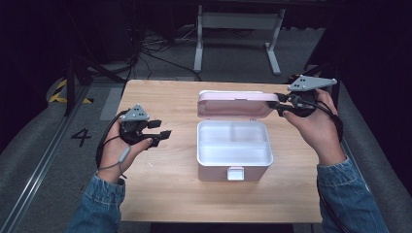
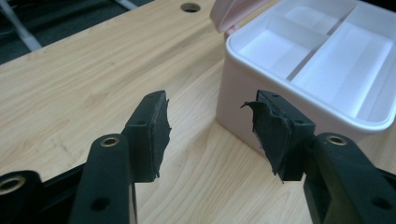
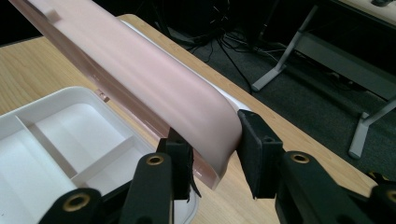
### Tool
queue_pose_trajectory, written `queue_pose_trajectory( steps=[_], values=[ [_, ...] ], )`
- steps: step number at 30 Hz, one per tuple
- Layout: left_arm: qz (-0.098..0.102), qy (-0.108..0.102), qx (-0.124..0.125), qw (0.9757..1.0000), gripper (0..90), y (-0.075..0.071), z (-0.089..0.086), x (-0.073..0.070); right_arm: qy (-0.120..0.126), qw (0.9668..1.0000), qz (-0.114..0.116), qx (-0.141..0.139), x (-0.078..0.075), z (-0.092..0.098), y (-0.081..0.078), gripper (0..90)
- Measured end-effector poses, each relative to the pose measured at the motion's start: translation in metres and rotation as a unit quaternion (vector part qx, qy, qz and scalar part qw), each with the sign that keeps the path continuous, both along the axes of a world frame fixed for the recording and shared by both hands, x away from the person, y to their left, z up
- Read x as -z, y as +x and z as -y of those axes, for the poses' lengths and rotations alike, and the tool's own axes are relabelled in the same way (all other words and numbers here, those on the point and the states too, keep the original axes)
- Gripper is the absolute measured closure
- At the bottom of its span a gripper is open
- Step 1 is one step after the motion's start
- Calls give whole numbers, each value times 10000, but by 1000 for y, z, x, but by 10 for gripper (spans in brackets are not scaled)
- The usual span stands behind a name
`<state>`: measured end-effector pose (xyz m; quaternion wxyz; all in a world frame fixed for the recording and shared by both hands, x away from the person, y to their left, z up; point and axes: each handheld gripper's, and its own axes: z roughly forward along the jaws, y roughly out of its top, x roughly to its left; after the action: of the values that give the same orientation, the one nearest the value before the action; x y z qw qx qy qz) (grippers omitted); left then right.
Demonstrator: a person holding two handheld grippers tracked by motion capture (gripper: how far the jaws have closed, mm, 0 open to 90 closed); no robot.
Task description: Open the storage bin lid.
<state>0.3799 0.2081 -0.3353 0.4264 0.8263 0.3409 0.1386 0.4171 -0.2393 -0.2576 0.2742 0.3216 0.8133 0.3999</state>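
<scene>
A pink lunch box with a white divided inside stands open in the middle of the wooden table. Its pink lid is raised at the back, tilted over the box. My right gripper is at the lid's right end. In the right gripper view the lid runs between the jaws of the right gripper, with both pads against it. My left gripper hovers left of the box, open and empty. In the left gripper view the left gripper points at the box's side wall.
The box has a white latch on its front wall. The table has a round hole in it near the lid. Beyond the far edge stand a white table frame and loose cables on the floor.
</scene>
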Motion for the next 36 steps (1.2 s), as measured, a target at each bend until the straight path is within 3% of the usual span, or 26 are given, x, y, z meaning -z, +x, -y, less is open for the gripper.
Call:
queue_pose_trajectory(
  steps=[7,15,21,24,28,33,36],
  values=[
    [-136,152,-207,9996,460,-4,-13,9,61,9999,-90,2,-2,-2,10,713],
    [-507,395,-543,9965,454,-2,-27,21,127,9998,-132,71,-2,-3,19,716],
    [-743,690,-744,9921,441,1,-32,29,103,9996,-206,140,-4,-5,29,716],
    [-946,779,-889,9885,436,2,-34,33,98,9995,-233,162,-5,-5,33,714],
    [-1170,1001,-1100,9819,431,4,-38,37,120,9993,-282,194,-5,-6,38,713],
    [-1385,1173,-1206,9760,422,5,-39,43,93,9991,-334,246,-6,-8,43,709],
    [-1414,1252,-1195,9747,419,6,-40,45,68,9990,-351,284,-7,-9,46,706]
  ],
)
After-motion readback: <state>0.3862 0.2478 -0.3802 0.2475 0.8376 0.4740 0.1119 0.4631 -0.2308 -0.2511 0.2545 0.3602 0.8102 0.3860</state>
